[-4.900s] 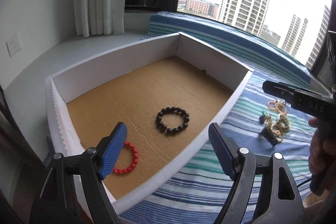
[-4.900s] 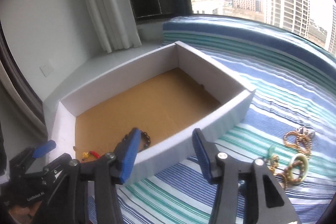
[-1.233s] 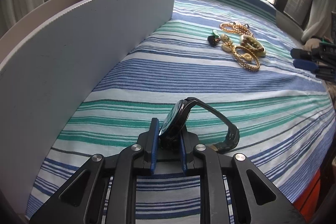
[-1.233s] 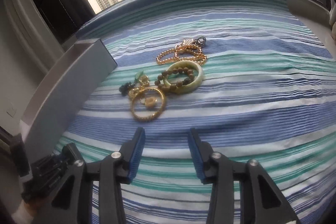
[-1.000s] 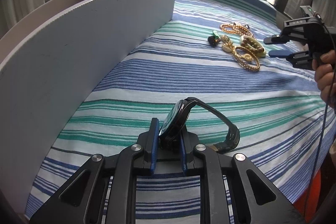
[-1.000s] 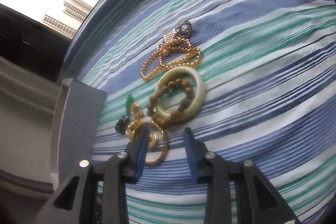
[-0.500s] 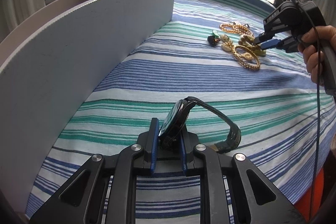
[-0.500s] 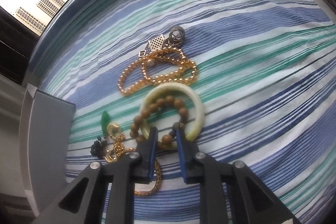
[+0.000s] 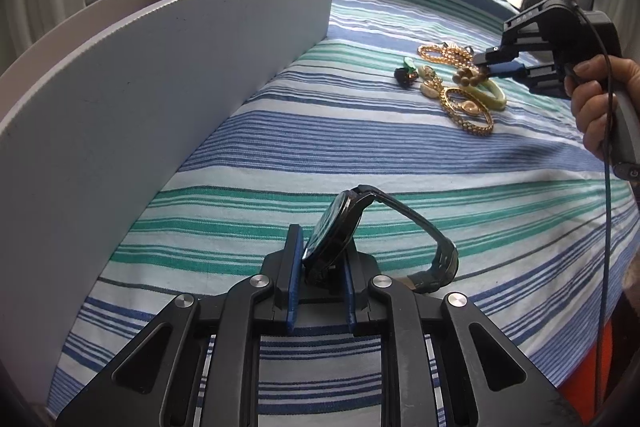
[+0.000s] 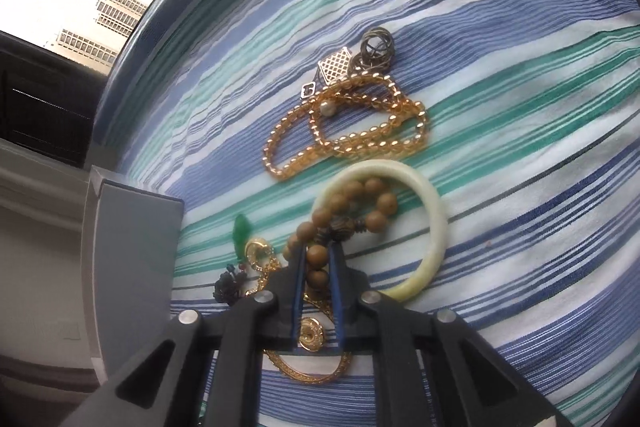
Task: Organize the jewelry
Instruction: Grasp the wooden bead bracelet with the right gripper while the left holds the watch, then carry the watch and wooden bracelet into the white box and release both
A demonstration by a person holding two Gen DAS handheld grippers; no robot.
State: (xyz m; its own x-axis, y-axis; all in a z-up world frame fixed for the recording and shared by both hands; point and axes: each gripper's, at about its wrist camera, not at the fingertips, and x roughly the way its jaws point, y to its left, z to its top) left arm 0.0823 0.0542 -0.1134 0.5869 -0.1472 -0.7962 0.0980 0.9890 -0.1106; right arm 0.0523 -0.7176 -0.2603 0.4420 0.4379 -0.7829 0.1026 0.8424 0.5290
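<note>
My left gripper [image 9: 320, 247] is shut on a black wristwatch [image 9: 340, 231], its strap [image 9: 424, 231] curving right onto the striped cloth. My right gripper [image 10: 316, 255] is shut on a brown wooden bead bracelet [image 10: 348, 211] that hangs partly lifted over a pale green bangle [image 10: 432, 223]. In the left wrist view the right gripper [image 9: 486, 67] holds the beads [image 9: 466, 77] above the jewelry pile. A gold bead necklace [image 10: 352, 131], a gold bangle [image 9: 470, 111], a green pendant [image 10: 241, 231] and small charms lie around.
A white-walled cardboard box [image 9: 160, 75] stands to the left, its corner also in the right wrist view [image 10: 132, 247]. The blue-green striped cloth [image 9: 320, 131] covers the surface. A hand [image 9: 596, 107] holds the right gripper. Windows lie beyond.
My right gripper has come down onto the pile, shut on the wooden bead bracelet and lifted it slightly. My left gripper stays still, holding the watch.
</note>
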